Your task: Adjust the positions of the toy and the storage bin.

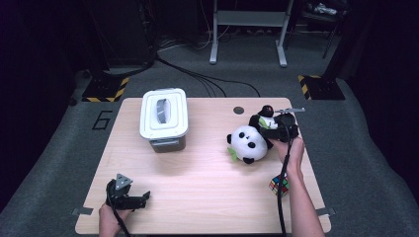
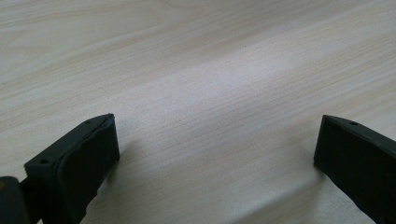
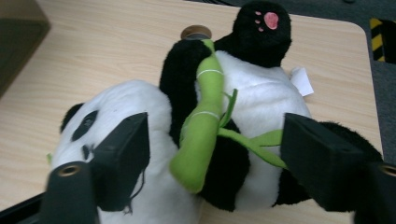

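Note:
A black-and-white plush panda lies on its back at the right of the wooden table, head toward the person. In the right gripper view the panda hugs a green bamboo stalk across its chest. My right gripper hovers over its body. Its jaws stand wide apart at either side of the stalk, and the gripper is open, its pads not pressing on the plush. My left gripper rests low at the table's front left. Between its tips the left gripper is open over bare wood.
A grey box with a white lid stands at the back left of the table. A Rubik's cube lies near the front right edge, beside the right forearm. A round cable hole sits at the back, just beyond the panda.

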